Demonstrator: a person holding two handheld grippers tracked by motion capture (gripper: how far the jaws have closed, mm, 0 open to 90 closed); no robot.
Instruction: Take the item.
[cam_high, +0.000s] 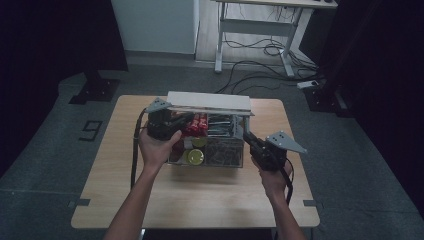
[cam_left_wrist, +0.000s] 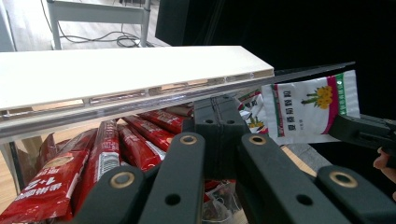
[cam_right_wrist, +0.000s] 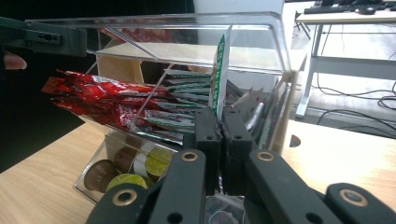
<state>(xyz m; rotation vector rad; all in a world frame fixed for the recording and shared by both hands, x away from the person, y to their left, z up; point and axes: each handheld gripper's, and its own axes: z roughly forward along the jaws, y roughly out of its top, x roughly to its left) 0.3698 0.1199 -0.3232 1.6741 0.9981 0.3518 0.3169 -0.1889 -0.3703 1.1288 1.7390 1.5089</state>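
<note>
On the wooden table stands a clear box with a white lid lifted up over it. The box is near the middle of the table, a bit toward the far side.

The left claw is at the left end of the box, up by the lid. In the left gripper view its two black jaws are clenched tight under the front edge of the lid, but I cannot tell if they pinch the lid or anything else. Below them lie long red packets packed side by side.

The right claw is at the right end of the box. It is clenched on a white and green packet, which stands on its edge above the jaws in the right gripper view. In the left gripper view the same packet shows its flat side (it has a yellow flower picture and a pink stripe), held just past the right end of the lid.

Inside the box, more red packets stick out toward the left, and thin green and white packets lie stacked next to them. Round coffee pods, brown and yellow-green, sit in the bottom front part.
</note>
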